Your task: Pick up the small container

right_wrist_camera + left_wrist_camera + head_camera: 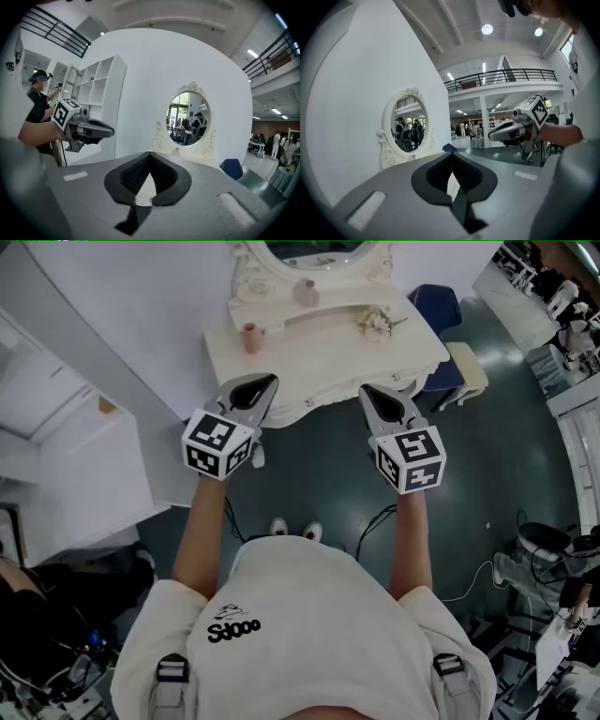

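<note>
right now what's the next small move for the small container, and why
Probably open the left tongs and ease them forward: they and the right tongs are shut and empty, and the pink container stands on the table just beyond the left one.

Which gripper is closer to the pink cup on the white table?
Left. The left gripper hangs just before the pink cup; the right gripper is farther off, nearer the flowers.

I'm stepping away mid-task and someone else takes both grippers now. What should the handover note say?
Left gripper: shut, empty.
Right gripper: shut, empty.
Both are held in front of the white dresser, touching nothing.
Things: a small pink container stands on the dresser top at the left, and a second pink container on its raised shelf.
Done: nothing picked up.
Left: open a gripper, reach in, grasp, lift.
</note>
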`<state>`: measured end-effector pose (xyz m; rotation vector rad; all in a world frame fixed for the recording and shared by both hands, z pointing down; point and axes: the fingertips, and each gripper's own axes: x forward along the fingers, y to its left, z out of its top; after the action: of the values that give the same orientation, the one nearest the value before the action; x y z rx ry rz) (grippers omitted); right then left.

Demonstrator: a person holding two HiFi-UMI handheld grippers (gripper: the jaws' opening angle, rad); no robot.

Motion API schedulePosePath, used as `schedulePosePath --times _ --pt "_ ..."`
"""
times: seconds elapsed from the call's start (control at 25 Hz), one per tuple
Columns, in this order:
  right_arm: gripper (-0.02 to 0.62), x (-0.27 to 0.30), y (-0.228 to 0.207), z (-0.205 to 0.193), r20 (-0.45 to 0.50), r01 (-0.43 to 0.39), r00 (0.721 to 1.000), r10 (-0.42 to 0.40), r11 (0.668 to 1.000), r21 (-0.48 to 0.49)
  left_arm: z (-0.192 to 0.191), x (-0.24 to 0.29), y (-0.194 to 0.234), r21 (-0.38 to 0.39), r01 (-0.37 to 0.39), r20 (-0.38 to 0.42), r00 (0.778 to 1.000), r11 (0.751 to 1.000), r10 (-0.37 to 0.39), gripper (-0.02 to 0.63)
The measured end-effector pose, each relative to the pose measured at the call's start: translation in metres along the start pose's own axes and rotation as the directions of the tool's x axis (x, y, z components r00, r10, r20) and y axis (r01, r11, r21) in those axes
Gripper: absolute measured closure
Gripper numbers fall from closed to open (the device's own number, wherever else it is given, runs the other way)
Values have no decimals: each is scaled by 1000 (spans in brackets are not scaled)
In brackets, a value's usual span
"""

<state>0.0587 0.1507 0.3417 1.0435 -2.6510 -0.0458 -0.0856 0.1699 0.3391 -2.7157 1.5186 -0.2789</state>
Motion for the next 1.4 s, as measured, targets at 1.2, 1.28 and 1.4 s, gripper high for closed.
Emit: schedulePosePath --times 1.2,1.28,1.4 --pt "595 84 -101 -30 34 -116 993 114 992 44 -32 118 43 -44 -52 -41 998 998 50 586" --pt "595 105 -116 -28 28 -110 994 108 992 54 -33 138 64 -51 -60 -41 997 997 58 586" --pt "595 137 -140 -18 21 -99 995 98 994 51 -28 168 95 -49 -60 -44 997 997 58 586"
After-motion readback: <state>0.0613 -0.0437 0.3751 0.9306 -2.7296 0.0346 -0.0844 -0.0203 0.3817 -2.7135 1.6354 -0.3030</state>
